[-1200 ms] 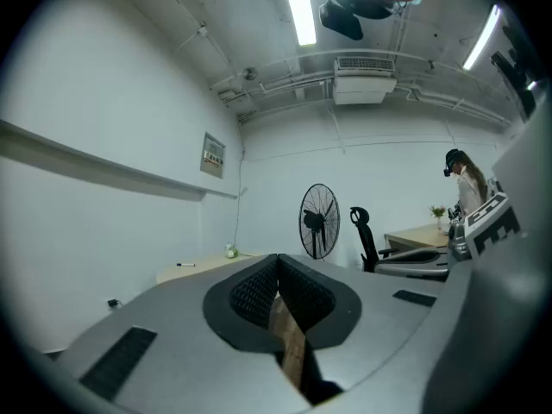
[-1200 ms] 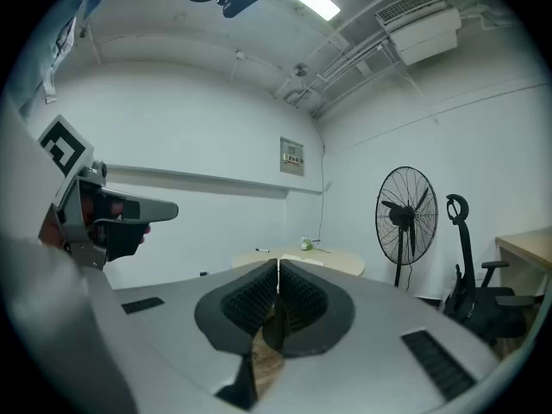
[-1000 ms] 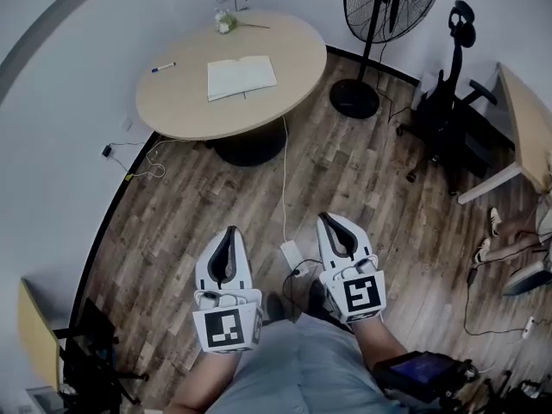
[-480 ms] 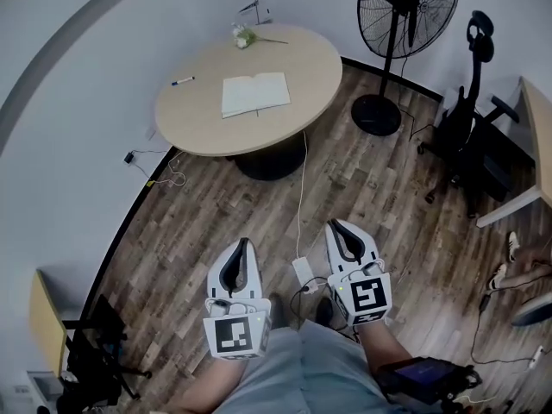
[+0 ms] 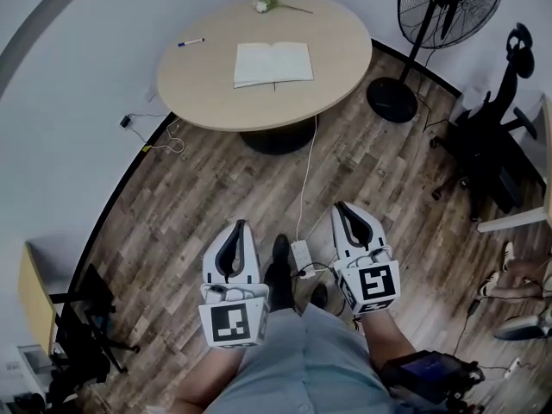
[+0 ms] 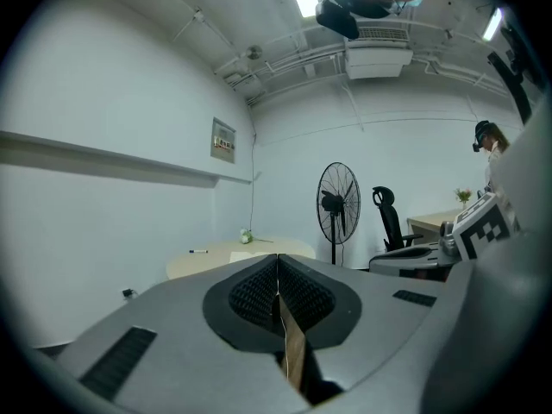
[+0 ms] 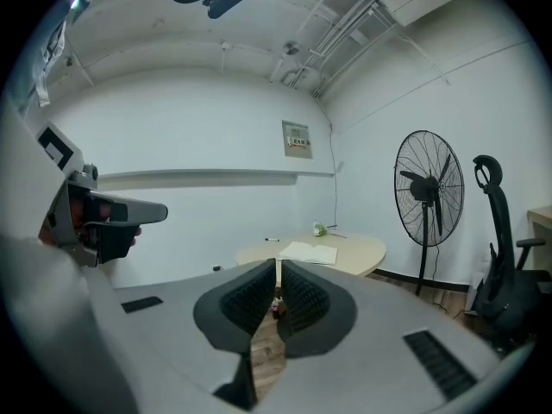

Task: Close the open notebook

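An open notebook with pale blank pages (image 5: pixel 273 64) lies flat near the middle of a round light-wood worktop (image 5: pixel 207 102), its spine running towards the person and both pages facing up. On the same worktop, well to the left of the notebook, lies a dark-capped marker pen (image 5: pixel 191 42), and at the far edge stands a small green plant (image 5: pixel 263 1). A thin white cable (image 5: pixel 306 175) hangs from the near edge of the worktop down to a white power strip (image 5: pixel 302 254) on the brown wood-plank floor (image 5: pixel 198 197).

The person stands well back from the worktop with both claws held low in front of the body, pointing towards it. The left claw (image 5: pixel 240 224) has its dark ribbed pads pressed together with nothing between them. The right claw (image 5: pixel 341 205) is closed too, with only a thin slit showing between its pads, and it carries nothing. Neither claw is near the notebook. In the right gripper view the notebook sits just above the closed tips, far off on the worktop.

To the right of the worktop stand a black pedestal fan (image 5: pixel 448 3) and a black office chair (image 5: pixel 496 136)
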Available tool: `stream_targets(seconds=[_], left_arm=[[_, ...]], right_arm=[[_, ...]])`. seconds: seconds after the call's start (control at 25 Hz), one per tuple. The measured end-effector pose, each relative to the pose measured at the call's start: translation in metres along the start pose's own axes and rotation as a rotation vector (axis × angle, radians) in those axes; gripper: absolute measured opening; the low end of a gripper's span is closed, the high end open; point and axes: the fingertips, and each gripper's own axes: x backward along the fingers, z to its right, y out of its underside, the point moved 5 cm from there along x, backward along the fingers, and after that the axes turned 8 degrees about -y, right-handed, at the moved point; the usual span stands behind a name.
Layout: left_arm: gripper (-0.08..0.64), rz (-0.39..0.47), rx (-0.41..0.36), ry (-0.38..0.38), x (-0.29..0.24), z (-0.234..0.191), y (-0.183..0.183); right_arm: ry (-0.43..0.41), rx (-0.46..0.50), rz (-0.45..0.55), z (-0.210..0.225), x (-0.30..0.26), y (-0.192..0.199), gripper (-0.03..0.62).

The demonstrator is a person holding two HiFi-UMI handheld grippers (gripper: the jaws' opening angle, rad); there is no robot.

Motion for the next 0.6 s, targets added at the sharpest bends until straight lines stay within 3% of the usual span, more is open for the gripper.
stream_targets(seconds=[0.32,0.6], left_arm=[[0.020,-0.042,0.047,0.057,-0.127,-0.052,0.009],[0.020,0.015,0.051,0.072,-0.211,-0.111,-0.023]], right_arm=[[-0.002,-0.023,-0.074,0.021,-0.131,0.000,0.051],[0.021,0.024,-0.036,0.029,-0.228,-0.046,0.051]])
